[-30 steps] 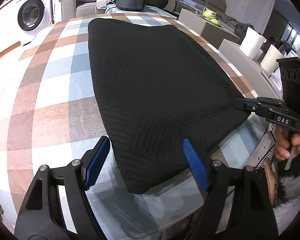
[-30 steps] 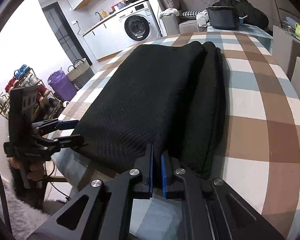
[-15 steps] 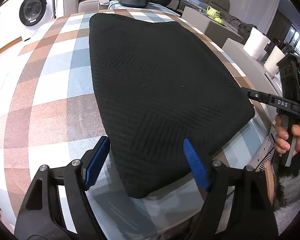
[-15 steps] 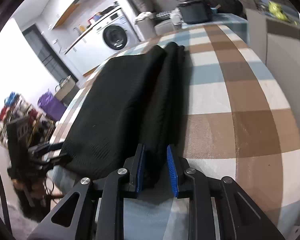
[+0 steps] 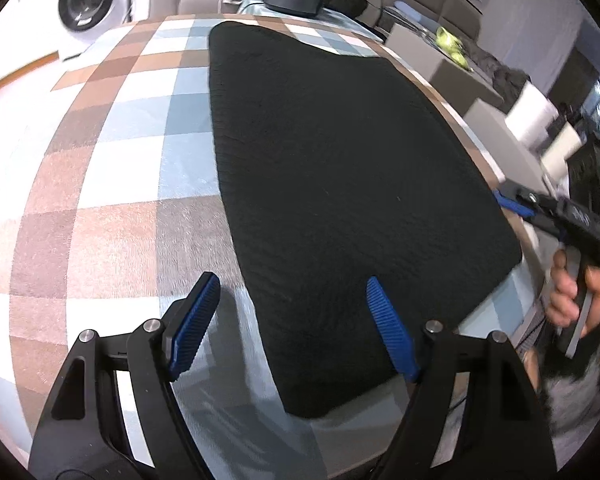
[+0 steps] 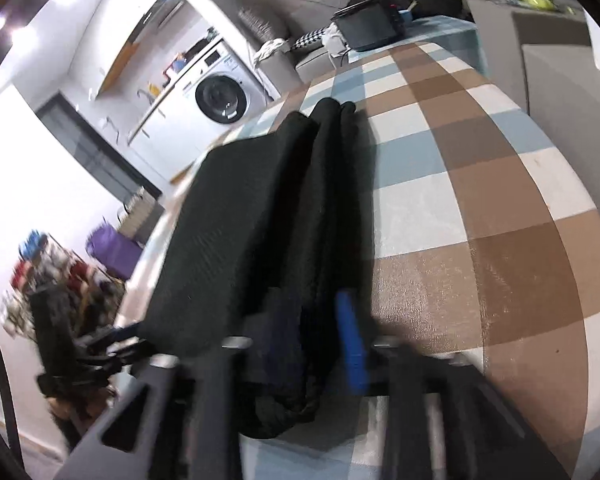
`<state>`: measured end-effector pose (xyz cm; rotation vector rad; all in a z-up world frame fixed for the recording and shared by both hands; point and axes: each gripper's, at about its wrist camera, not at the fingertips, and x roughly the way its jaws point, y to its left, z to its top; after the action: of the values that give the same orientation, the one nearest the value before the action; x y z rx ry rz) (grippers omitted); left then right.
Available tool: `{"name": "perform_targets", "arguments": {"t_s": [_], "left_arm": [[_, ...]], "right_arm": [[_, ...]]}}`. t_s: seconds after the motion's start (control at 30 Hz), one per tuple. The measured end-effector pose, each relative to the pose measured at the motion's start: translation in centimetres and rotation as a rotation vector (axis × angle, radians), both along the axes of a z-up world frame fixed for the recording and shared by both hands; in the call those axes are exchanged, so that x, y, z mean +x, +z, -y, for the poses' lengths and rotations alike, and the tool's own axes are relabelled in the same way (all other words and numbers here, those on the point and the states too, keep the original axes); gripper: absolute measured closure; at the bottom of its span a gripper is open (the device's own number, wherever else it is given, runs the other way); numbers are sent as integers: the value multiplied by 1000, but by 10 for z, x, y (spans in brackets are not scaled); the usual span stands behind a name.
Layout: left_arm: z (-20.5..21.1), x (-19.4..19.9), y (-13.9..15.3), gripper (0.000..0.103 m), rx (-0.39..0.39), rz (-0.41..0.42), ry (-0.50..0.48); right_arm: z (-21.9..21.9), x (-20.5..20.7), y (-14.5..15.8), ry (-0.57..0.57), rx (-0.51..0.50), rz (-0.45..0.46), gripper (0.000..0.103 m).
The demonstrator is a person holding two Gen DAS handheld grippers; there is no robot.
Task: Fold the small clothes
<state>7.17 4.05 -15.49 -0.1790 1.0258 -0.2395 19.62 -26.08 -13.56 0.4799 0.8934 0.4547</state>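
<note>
The checked tablecloth (image 5: 100, 184) covered the table, with the folded black garment (image 5: 340, 184) lying flat on it toward the table's right edge and near corner. The left gripper (image 5: 292, 320) stood with its blue pads spread wide, poised over the garment's near corner, pinching nothing. Farther right, the right gripper (image 5: 512, 202) sat at the garment's right edge, held by a hand (image 5: 576, 296). In the right wrist view its jaws had just been opening; the garment's stacked folds lay between the pads (image 6: 350, 344), seemingly released, though blur hindered certainty.
</note>
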Motion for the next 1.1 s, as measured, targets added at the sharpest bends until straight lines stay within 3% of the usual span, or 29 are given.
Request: {"name": "perform_targets", "arguments": {"t_s": [0.17,0.23,0.3,0.37,0.4,0.53,0.9,1.03,1.1], "left_arm": [[-7,16,-4,31,-50,7,47],[-4,18,-4,53,-59,29,28],[2,19,-4,72,-6,53,15],[2,22,-5,78,9,58,13],[1,24,-5,79,1,56,16],[-5,36,-6,80,14,69,30],[-33,109,-5,80,86,83,84],[-39,125,-6,79,89,93,89],[-41,122,-4,68,102,107,97]], "right_arm": [[-20,-1,-2,53,-35,-12,49],[-27,0,-6,61,-46,-16,49],[-36,-4,-6,67,-99,7,50],[-47,-6,-7,97,-149,25,70],[-49,-5,-9,103,-142,21,76],[-58,2,-12,94,-146,28,84],[-96,62,-10,41,-175,6,85],[-106,67,-6,32,-240,31,82],[-108,63,-2,38,-274,49,74]]}}
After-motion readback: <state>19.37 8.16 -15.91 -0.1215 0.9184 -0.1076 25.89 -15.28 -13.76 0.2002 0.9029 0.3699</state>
